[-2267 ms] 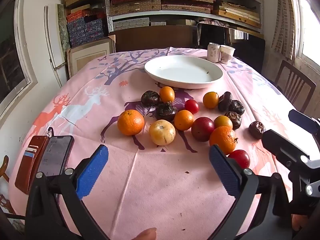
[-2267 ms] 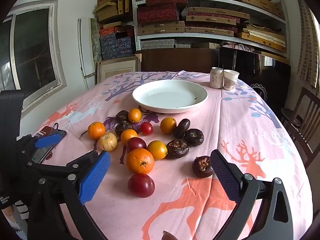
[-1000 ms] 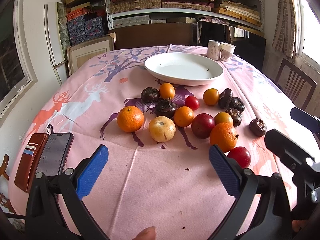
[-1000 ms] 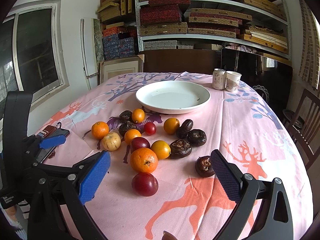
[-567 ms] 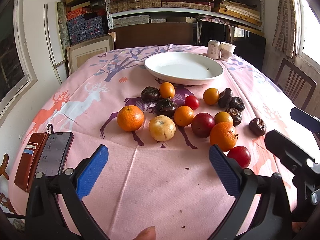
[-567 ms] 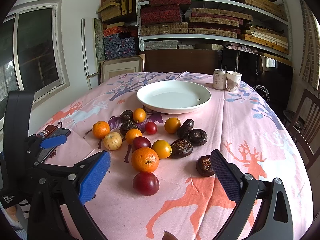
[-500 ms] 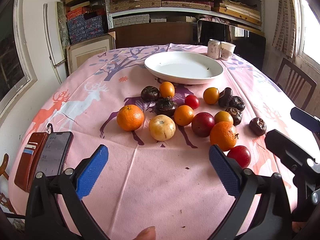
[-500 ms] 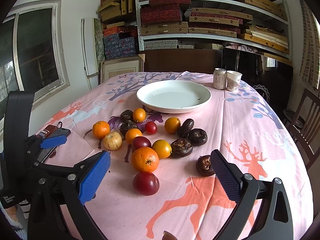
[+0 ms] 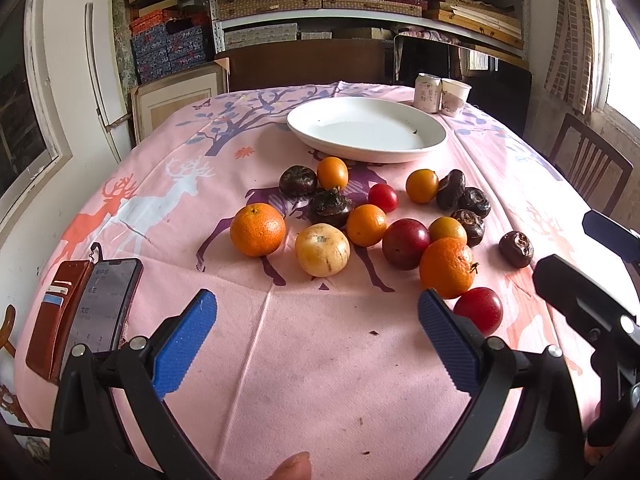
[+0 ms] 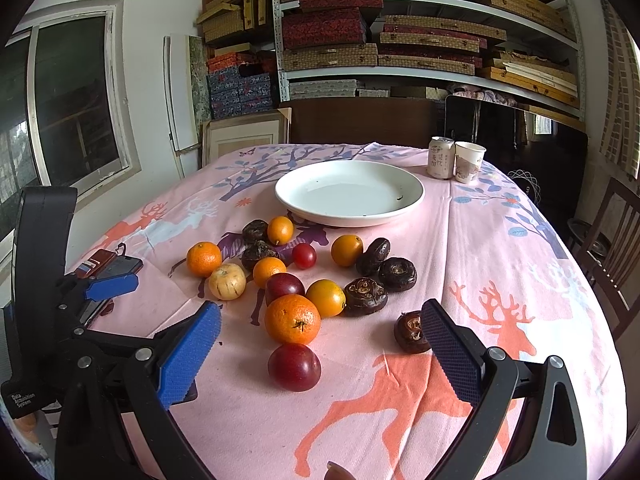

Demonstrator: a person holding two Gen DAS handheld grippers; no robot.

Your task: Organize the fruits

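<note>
Several fruits lie loose on the pink tablecloth: oranges (image 9: 257, 229) (image 10: 292, 319), a pale yellow fruit (image 9: 322, 249), red plums (image 10: 294, 367) (image 9: 405, 243), small tomatoes and dark wrinkled fruits (image 10: 397, 274). Behind them stands an empty white plate (image 9: 366, 128) (image 10: 349, 192). My left gripper (image 9: 318, 338) hovers open over bare cloth, short of the fruits. My right gripper (image 10: 320, 354) is open too, with the near red plum between its fingers' line and the blue pads well apart from it. In the right wrist view the left gripper's blue pad (image 10: 112, 285) shows at the left.
A phone (image 9: 105, 306) in a brown wallet case (image 9: 55, 318) lies near the table's left edge. A can (image 10: 440, 157) and a paper cup (image 10: 469, 161) stand behind the plate. Wooden chairs (image 10: 616, 248) stand to the right, shelves of boxes at the back.
Both views have crept slightly lower and closer to the fruits. Nothing on the table has moved and both grippers stay open.
</note>
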